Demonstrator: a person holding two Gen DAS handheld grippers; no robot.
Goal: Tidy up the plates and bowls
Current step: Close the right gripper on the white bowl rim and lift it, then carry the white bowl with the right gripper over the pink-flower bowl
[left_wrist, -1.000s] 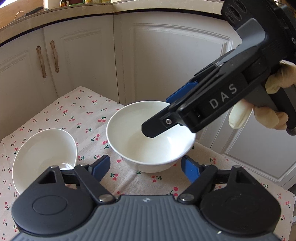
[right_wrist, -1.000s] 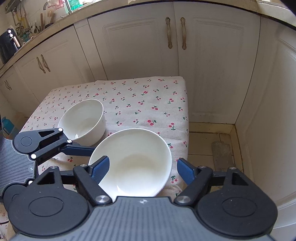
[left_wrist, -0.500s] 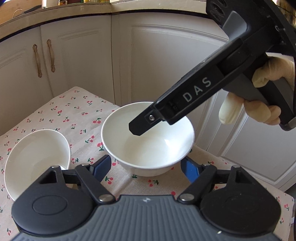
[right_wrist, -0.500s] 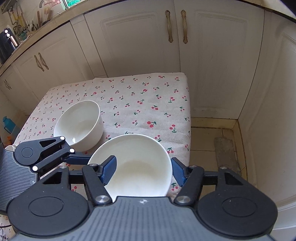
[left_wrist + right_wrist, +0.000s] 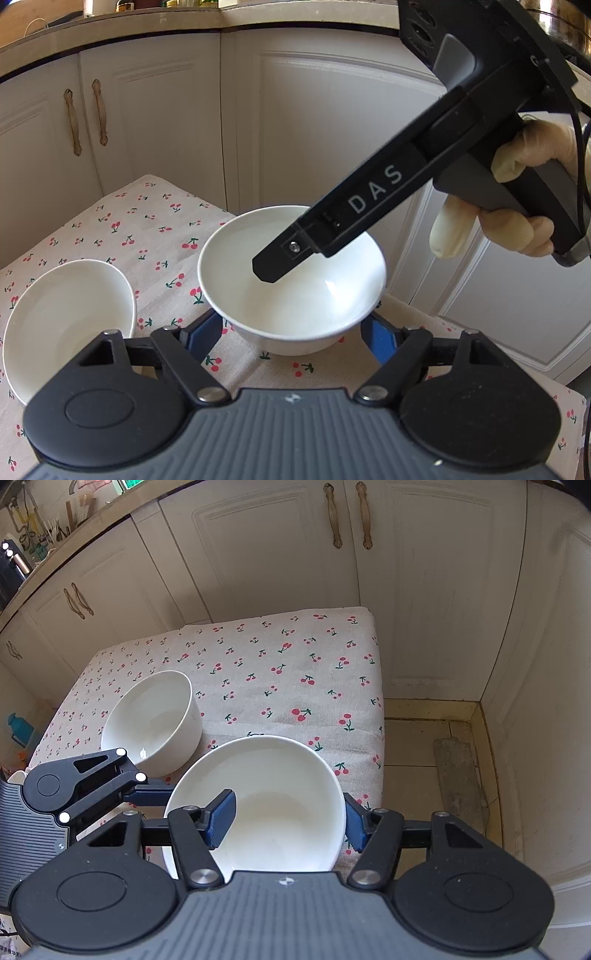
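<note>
A: Status on the right claw [image 5: 290, 821]?
B: Jaws have just been closing on the wide white bowl [image 5: 258, 805]: left pad inside the wall, right pad outside. Bowl sits at the table [image 5: 295, 664] edge.
A: Left claw [image 5: 293, 338]?
B: Pads flank that bowl's base; contact unclear. Deep white bowl [image 5: 153, 722] stands beside.
</note>
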